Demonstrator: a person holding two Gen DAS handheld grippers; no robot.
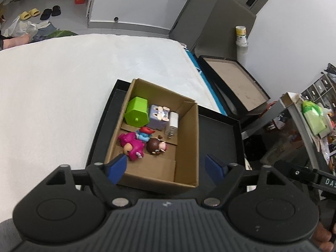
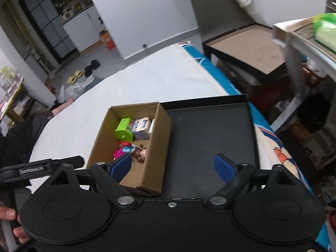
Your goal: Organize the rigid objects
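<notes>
A brown cardboard box (image 1: 187, 147) (image 2: 156, 145) stands on a black tray (image 1: 220, 138) (image 2: 210, 134). It holds a green block (image 1: 136, 113) (image 2: 124, 129), a lilac rabbit cube (image 1: 158, 116) (image 2: 141, 129), a white charger (image 1: 172, 124), a pink figure (image 1: 131, 143), a blue-and-red figure (image 1: 143, 134) and a brown-haired figure (image 1: 156, 146) (image 2: 140, 153). My left gripper (image 1: 167, 168) is open and empty above the box's near edge. My right gripper (image 2: 173, 167) is open and empty above the box's near right corner and the tray.
The tray lies on a white bed (image 1: 63, 79) (image 2: 147, 79) with a blue edge (image 2: 218, 73). A low brown-topped table (image 1: 233, 79) (image 2: 250, 46) and cluttered shelves (image 1: 315, 115) stand to the right. Slippers (image 1: 40, 13) lie on the floor.
</notes>
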